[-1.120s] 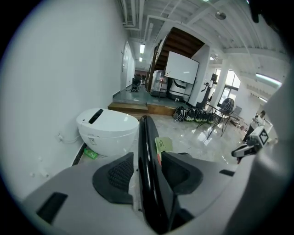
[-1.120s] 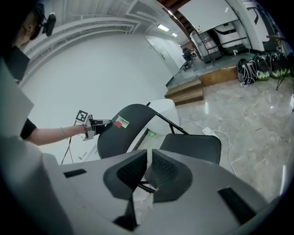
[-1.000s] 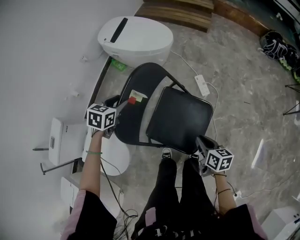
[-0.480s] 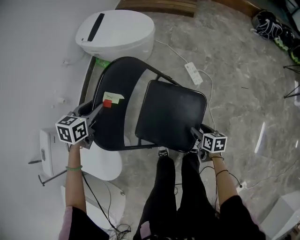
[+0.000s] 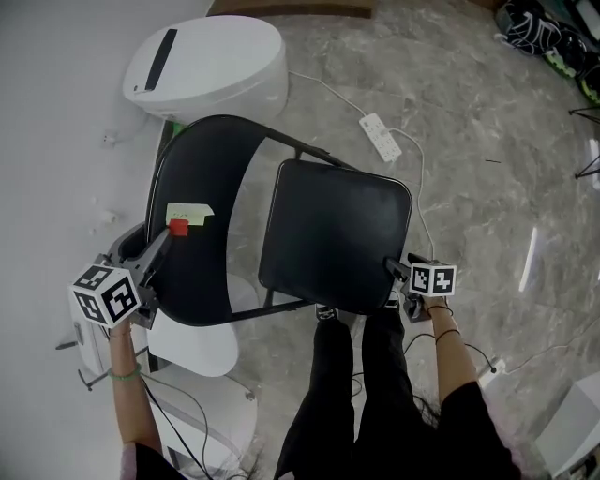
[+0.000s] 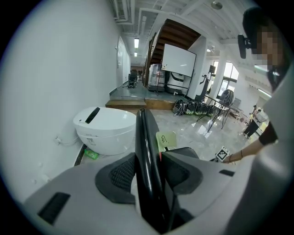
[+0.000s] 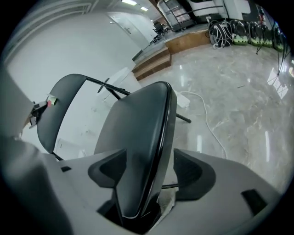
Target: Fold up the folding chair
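The black folding chair stands unfolded below me, backrest to the left and padded seat to the right. My left gripper is shut on the backrest's side rim; in the left gripper view the rim runs up between both pads of that gripper. My right gripper sits at the seat's front right corner. In the right gripper view the seat lies between the jaws of the right gripper, which have just been opening; the right pad stands off the seat's edge.
A white rounded appliance stands by the wall behind the chair. A power strip with its cable lies on the marble floor. A white base sits under my left arm. My legs are just in front of the seat. Bags lie far right.
The right gripper has come down at the seat's front corner and its jaws have spread apart. The left gripper keeps its hold on the backrest rim.
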Demonstrator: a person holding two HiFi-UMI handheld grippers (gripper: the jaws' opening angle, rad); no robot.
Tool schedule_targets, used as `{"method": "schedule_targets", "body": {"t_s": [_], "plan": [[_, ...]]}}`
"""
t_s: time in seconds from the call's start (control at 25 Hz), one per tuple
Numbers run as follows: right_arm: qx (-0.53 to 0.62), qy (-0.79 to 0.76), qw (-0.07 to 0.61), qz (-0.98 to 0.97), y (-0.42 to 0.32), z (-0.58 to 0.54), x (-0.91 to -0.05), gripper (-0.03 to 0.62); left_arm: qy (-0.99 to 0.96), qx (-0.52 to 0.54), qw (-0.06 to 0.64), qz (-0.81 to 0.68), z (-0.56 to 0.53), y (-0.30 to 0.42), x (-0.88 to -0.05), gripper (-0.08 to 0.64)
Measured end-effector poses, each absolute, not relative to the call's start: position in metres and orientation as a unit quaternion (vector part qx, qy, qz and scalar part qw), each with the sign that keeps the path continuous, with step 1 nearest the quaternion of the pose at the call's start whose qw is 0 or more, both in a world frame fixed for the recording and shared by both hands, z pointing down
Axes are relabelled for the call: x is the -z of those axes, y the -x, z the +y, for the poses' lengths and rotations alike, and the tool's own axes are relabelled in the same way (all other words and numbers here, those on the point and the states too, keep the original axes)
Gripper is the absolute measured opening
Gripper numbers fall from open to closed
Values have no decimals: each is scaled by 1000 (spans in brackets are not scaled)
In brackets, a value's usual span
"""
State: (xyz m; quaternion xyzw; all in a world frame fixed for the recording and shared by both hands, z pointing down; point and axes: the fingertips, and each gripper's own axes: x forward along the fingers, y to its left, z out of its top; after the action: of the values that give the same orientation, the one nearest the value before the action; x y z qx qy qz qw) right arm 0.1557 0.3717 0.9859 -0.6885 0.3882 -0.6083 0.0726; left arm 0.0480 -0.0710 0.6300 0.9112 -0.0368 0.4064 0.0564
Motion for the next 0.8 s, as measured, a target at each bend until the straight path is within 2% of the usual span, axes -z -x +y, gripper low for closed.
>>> {"method": "schedule_targets", "body": {"t_s": [0.24,0.4,0.52,0.8], "plan": [[606,668,104,419,-155,360,-1017,307,-911,-410,38,-35,-70,-49,-634,170],[616,618,202,445,-150,353,-1023,318,-910,-413,37,-31,-70,-49,-635,170],[618,574,243,480,-148,345,-1024,317,-904,-424,35,-35,-63,-53,-632,170],[627,579,230,467,-152,343,-1026,316,-905,-419,55,-37,-64,-55,-634,170]]}}
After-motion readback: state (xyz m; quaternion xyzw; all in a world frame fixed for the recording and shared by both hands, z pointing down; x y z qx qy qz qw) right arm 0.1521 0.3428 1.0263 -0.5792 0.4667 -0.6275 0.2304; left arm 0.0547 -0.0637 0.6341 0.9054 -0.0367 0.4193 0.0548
